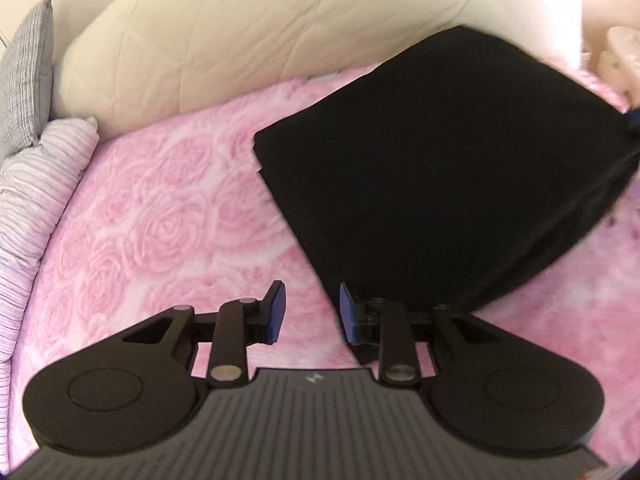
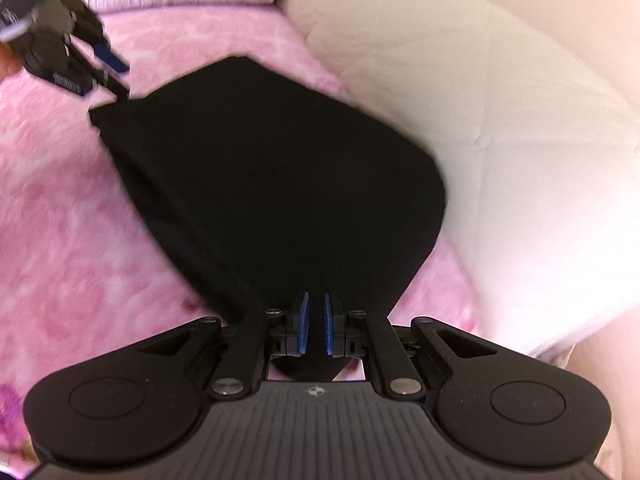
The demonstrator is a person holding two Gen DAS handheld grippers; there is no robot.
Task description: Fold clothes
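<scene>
A folded black garment (image 1: pixel 440 168) lies on the pink rose-patterned blanket (image 1: pixel 160 220). In the left wrist view my left gripper (image 1: pixel 312 314) stands open at the garment's near corner, its right finger over the cloth edge and no cloth visibly between the pads. In the right wrist view my right gripper (image 2: pixel 316 328) is shut on the near corner of the black garment (image 2: pixel 272 184), which bunches toward the blue pads. The left gripper (image 2: pixel 108 64) shows at the upper left there, by the garment's far corner. A blue bit of the right gripper (image 1: pixel 634 118) peeks in at the garment's right edge.
A cream quilted duvet (image 1: pixel 260 32) is piled behind the garment. A striped lilac pillow (image 1: pixel 36 200) and a grey pillow (image 1: pixel 28 76) lie at the left. Pink blanket stretches in front and to the left of the garment.
</scene>
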